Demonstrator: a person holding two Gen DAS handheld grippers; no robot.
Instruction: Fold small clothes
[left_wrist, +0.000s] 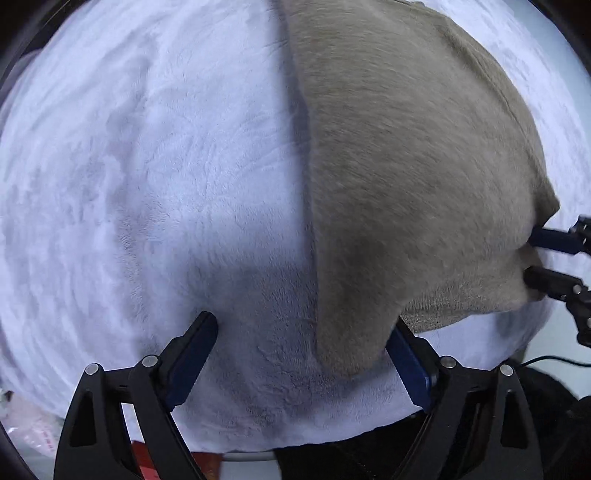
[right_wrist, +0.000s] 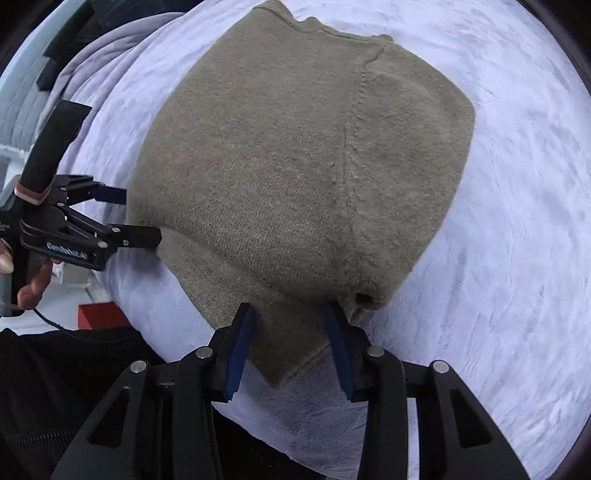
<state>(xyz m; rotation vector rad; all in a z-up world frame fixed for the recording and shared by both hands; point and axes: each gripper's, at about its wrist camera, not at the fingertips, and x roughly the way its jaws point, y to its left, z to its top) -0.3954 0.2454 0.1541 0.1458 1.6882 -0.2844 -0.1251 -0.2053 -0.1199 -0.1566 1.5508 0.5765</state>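
The taupe knit garment (right_wrist: 288, 177) lies flat on a pale lavender fleece blanket (right_wrist: 517, 221) that covers the work surface, its body spread toward the far side and its near hem tapering to a corner close to the edge of the blanket. A vertical seam runs down its right part, and a small ribbed neckline shows at the far end. The right gripper (right_wrist: 291, 325) sits at the near hem with its blue-padded fingers spread to either side of the cloth; the jaws stand apart with fabric between them, not pinched. The left gripper (left_wrist: 306, 332) is also wide open: its right finger (left_wrist: 406, 354) touches the garment's near-left corner, which droops between the fingers, while its left finger (left_wrist: 192, 354) rests over bare blanket. From the right wrist view the left gripper comes in from the left, both fingertips at the garment's left edge, held by a hand (right_wrist: 33, 280) on its handle. Beyond the blanket's near-left edge a red box (right_wrist: 99, 315) sits lower down, and more folded grey fabric (right_wrist: 92, 74) is heaped at the far left.
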